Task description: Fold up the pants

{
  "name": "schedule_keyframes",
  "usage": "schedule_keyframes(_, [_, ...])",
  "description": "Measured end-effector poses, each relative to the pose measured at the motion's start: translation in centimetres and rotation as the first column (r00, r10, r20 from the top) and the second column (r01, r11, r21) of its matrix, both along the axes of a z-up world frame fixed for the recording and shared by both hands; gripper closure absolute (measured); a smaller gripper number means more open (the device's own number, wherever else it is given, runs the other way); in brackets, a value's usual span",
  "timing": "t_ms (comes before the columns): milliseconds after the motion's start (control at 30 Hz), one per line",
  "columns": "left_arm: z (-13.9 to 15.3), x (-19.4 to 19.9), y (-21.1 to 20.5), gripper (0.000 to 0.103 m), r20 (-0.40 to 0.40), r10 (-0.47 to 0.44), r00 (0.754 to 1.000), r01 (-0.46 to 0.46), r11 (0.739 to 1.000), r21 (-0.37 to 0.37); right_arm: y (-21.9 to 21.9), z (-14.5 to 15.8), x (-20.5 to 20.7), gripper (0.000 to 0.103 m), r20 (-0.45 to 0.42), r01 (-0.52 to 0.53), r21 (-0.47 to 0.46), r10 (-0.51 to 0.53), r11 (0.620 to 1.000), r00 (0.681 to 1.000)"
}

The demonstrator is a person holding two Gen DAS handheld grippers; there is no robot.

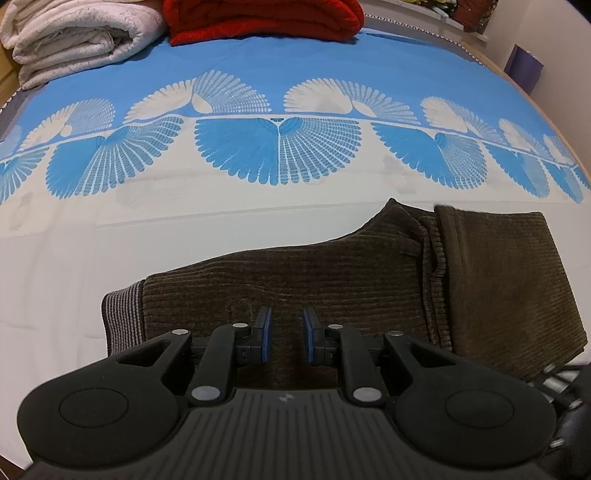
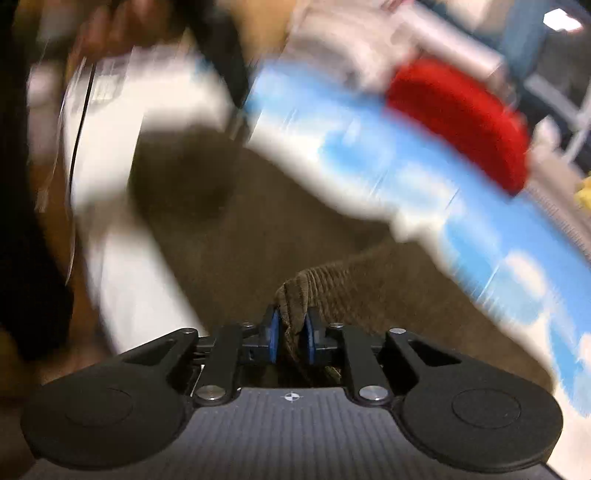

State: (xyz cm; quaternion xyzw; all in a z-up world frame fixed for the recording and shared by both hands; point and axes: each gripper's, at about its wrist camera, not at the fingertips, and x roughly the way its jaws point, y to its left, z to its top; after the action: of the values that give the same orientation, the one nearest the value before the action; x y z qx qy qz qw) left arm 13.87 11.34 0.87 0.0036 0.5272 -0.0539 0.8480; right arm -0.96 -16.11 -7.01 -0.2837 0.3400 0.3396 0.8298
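Note:
Brown corduroy pants lie across the white part of the bed, with a striped cuff at the left and a folded-over layer at the right. My left gripper hovers over the near edge of the pants, jaws a little apart with nothing between them. In the right wrist view, which is blurred by motion, my right gripper is shut on a bunched ribbed edge of the pants, lifted above the rest of the pants.
The bed has a blue and white patterned sheet. A folded white blanket and a folded red blanket lie at the far end. The bed's right edge runs along a wall. A person's body is at the left.

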Motion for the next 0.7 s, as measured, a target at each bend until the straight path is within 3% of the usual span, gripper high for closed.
schedule_keyframes(33, [0.0,0.0,-0.1,0.084,-0.001,0.0,1.0,0.0,1.0,-0.001,0.3,-1.0,-0.4,0.086,0.008,-0.015,-0.053,0.015,0.998,1.0])
schedule_keyframes(100, [0.1,-0.2,-0.2,0.084,0.0,-0.006,1.0,0.006,1.0,-0.002,0.4,-0.4,-1.2,0.083,0.06,-0.024,-0.047,0.027,0.999,0.998])
schedule_keyframes(200, [0.1,-0.2,-0.4,0.084,0.002,-0.014,1.0,0.014,1.0,0.003,-1.9,2.4,-0.5,0.083,0.006,0.052,0.137,-0.053,0.989,0.999])
schedule_keyframes(333, [0.0,-0.2,-0.7,0.084,0.001,-0.013,1.0,0.013,1.0,0.004,-7.4,5.2,0.7,0.083,-0.025,0.269,0.297,-0.275,0.916,0.961])
schedule_keyframes(433, [0.0,-0.2,-1.2,0.084,0.001,-0.026,1.0,0.026,1.0,0.009,-12.0,4.4,2.2,0.083,-0.099,0.479,0.281,-0.472,0.831,0.876])
schedule_keyframes(500, [0.0,-0.2,-1.5,0.084,0.001,-0.035,0.999,0.035,0.999,0.012,-14.8,2.2,3.1,0.083,-0.16,0.614,0.134,-0.594,0.778,0.788])
schedule_keyframes(567, [0.0,-0.2,-1.8,0.084,0.0,-0.041,0.999,0.041,0.999,0.019,-17.2,-0.7,3.4,0.084,-0.264,0.68,0.001,-0.656,0.733,0.708])
schedule_keyframes(633, [0.0,-0.4,-2.0,0.084,0.0,-0.044,0.999,0.043,0.999,0.021,-18.6,0.0,3.2,0.085,-0.314,0.72,0.088,-0.667,0.688,0.675])
schedule_keyframes(700, [0.0,-0.6,-2.1,0.084,0.0,-0.044,0.999,0.044,0.999,0.023,-18.9,1.2,2.8,0.085,-0.289,0.72,0.162,-0.665,0.675,0.689])
